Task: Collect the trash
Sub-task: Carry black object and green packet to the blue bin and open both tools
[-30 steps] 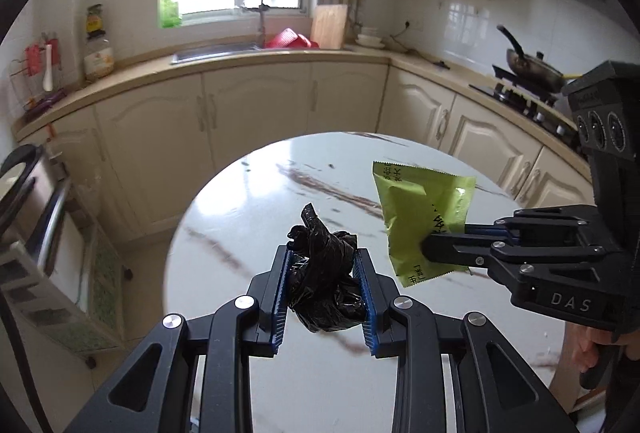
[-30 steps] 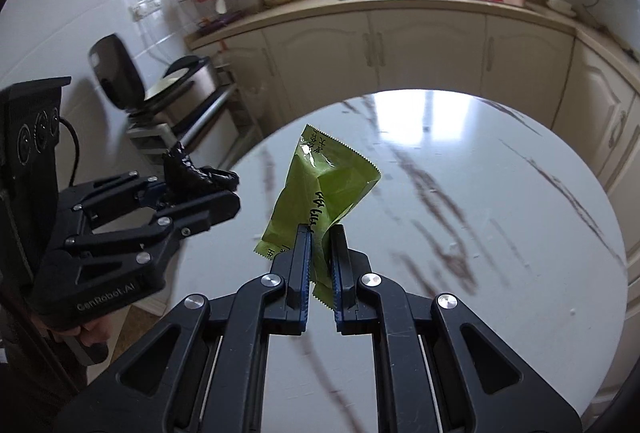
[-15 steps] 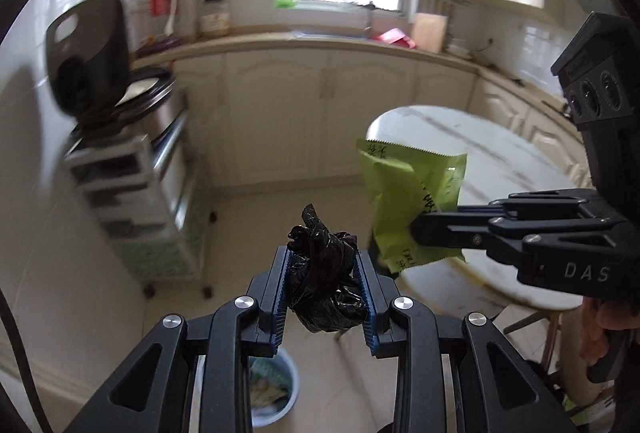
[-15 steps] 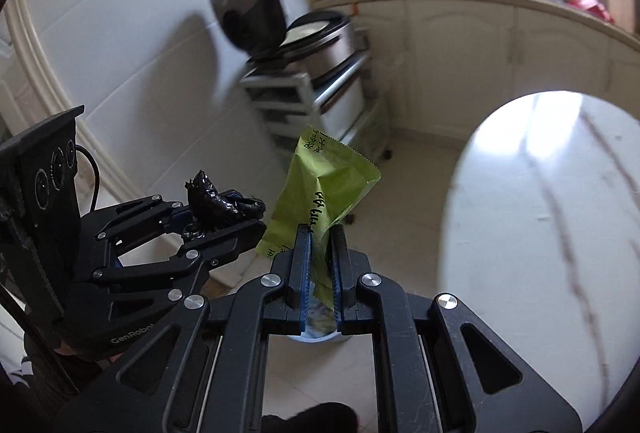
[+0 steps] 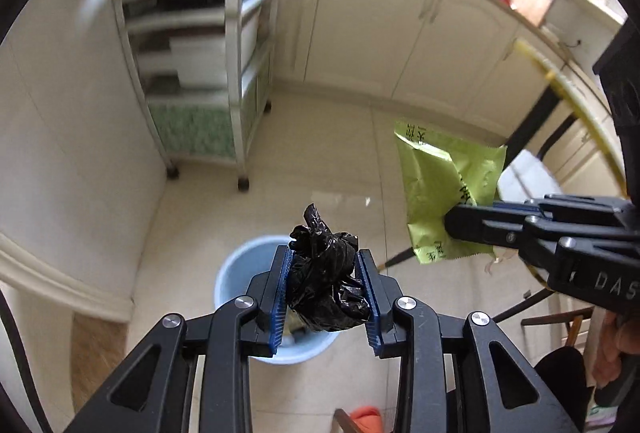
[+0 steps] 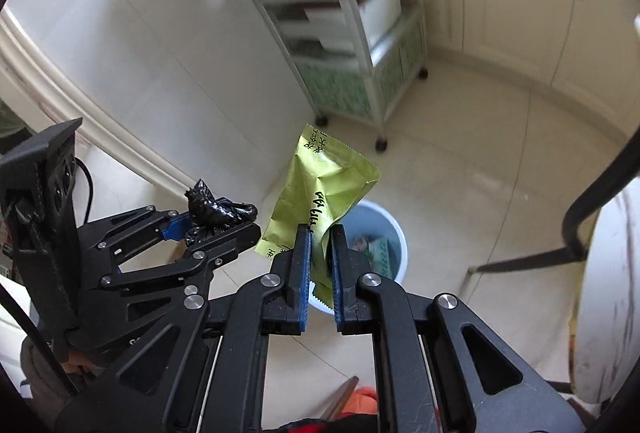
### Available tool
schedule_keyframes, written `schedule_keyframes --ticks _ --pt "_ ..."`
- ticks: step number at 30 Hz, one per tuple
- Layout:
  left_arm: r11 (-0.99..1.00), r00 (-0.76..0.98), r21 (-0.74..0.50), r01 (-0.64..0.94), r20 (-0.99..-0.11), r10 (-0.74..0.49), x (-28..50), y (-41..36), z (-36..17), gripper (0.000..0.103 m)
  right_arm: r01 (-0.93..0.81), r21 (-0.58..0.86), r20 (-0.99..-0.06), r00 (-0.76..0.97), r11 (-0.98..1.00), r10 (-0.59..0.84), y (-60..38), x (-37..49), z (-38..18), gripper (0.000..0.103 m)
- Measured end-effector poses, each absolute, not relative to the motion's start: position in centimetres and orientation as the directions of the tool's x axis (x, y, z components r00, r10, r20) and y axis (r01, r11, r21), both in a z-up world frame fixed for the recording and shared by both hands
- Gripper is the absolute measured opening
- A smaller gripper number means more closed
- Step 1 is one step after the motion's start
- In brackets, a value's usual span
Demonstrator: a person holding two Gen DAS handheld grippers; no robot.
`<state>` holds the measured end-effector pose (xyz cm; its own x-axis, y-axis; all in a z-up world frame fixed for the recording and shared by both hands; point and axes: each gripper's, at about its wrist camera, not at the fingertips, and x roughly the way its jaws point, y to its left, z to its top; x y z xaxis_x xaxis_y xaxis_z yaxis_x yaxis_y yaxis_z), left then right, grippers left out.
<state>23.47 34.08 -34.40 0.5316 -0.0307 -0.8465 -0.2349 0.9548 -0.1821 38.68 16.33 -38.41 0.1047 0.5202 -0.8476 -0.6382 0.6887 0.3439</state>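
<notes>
The light-blue bin (image 5: 232, 273) on the tiled floor serves as the landmark here. The left gripper (image 5: 325, 273) hangs directly above it, its blue-padded fingers (image 5: 280, 285) set fairly wide apart yet pressed on both flanks of a crumpled black plastic bag (image 5: 326, 285), which bulges between them and pokes a twisted tip upward. In the left wrist view the bin's rim shows just behind and below this bundle. The right gripper (image 6: 320, 253) is also above the bin, to the right of the left one, with its fingers (image 6: 302, 265) drawn close, leaving only a narrow slot in which the lower edge of a green snack wrapper (image 6: 320, 189) is pinched; the rest of the wrapper stands up and out past the tips, creased, with dark print on it. In the right wrist view the bin's opening lies just beyond the wrapper, and some paper scraps (image 6: 372, 247) are visible inside it. Beyond the bin, against the white wall, stands a wheeled storage cart (image 6: 352, 45) with green-patterned lower panels. To the bin's right a dark chair frame (image 6: 592, 209) and the edge of a white round table (image 6: 612, 273) come into view.
</notes>
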Motion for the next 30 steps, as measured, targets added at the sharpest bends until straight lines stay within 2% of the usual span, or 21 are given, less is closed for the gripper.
schedule_keyframes --ticks 3,5,7,8,16,20,22,24,28,30 --pt "0.946 0.495 -0.191 -0.263 -0.868 -0.037 24.5 34.9 -37.1 0.030 -0.623 0.356 -0.868 0.055 0.697 0.493 17.3 39.5 -41.7 0.009" --pt "0.935 0.463 -0.212 -0.284 -0.884 -0.060 25.3 35.7 -39.0 0.037 -0.616 0.359 -0.880 0.028 0.702 0.474 17.7 40.0 -43.7 0.009" --pt "0.929 0.442 -0.207 -0.306 -0.896 -0.054 26.5 36.4 -40.2 0.064 -0.612 0.361 -0.888 0.006 0.704 0.461 18.3 40.5 -45.2 0.009" --pt "0.926 0.435 -0.199 -0.322 -0.899 -0.042 26.8 36.7 -40.5 0.068 -0.609 0.365 -0.890 -0.007 0.704 0.456 18.6 40.6 -46.0 0.009" --pt "0.882 0.411 -0.193 -0.430 -0.912 0.000 27.8 39.6 -41.0 0.072 -0.600 0.412 -0.885 -0.084 0.686 0.458 20.4 40.7 -49.5 0.010" --pt "0.863 0.426 -0.200 -0.464 -0.905 0.020 26.0 40.0 -39.7 0.072 -0.608 0.446 -0.866 -0.107 0.657 0.489 21.7 40.0 -49.8 0.020" --pt "0.852 0.432 -0.205 -0.483 -0.902 0.028 25.5 40.2 -39.3 0.072 -0.597 0.451 -0.865 -0.109 0.664 0.489 22.1 40.0 -49.9 0.031" --pt "0.847 0.435 -0.205 -0.490 -0.900 0.034 24.4 40.2 -38.7 0.073 -0.583 0.448 -0.866 -0.095 0.678 0.490 21.9 39.9 -49.8 0.045" --pt "0.851 0.464 -0.220 -0.478 -0.885 0.032 22.8 39.1 -36.8 0.073 -0.608 0.405 -0.875 -0.041 0.683 0.483 21.5 39.4 -48.0 0.054" --pt "0.855 0.484 -0.233 -0.464 -0.875 0.025 21.9 38.3 -35.7 0.073 -0.619 0.365 -0.885 0.001 0.696 0.465 21.1 39.2 -46.5 0.065"
